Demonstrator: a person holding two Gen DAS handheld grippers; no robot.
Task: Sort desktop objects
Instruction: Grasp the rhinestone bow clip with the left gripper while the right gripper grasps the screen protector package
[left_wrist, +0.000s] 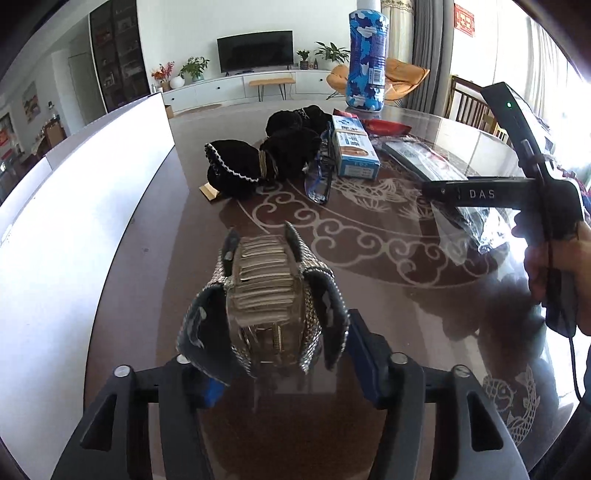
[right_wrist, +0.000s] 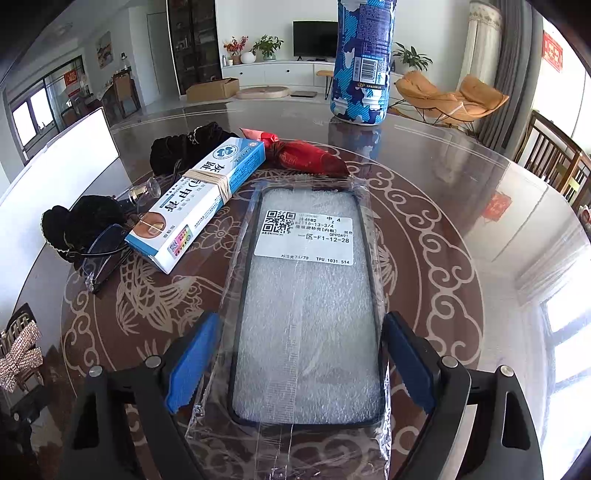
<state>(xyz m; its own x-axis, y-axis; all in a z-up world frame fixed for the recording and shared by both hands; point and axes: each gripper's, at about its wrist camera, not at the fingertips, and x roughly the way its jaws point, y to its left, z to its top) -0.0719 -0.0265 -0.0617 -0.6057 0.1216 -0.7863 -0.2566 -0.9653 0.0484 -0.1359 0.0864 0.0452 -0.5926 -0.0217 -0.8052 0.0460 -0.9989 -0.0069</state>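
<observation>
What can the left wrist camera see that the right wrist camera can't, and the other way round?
Only the left view shows the right claw's handle in a hand, and a sparkly hair clip gripped between the left claw's fingers. Only the right view shows the label on the wrapped phone case, which lies between the right claw's open fingers, and a cardboard box on the floor. Both show the blue bottle, the medicine box, the glasses, black scrunchies and the TV.
</observation>
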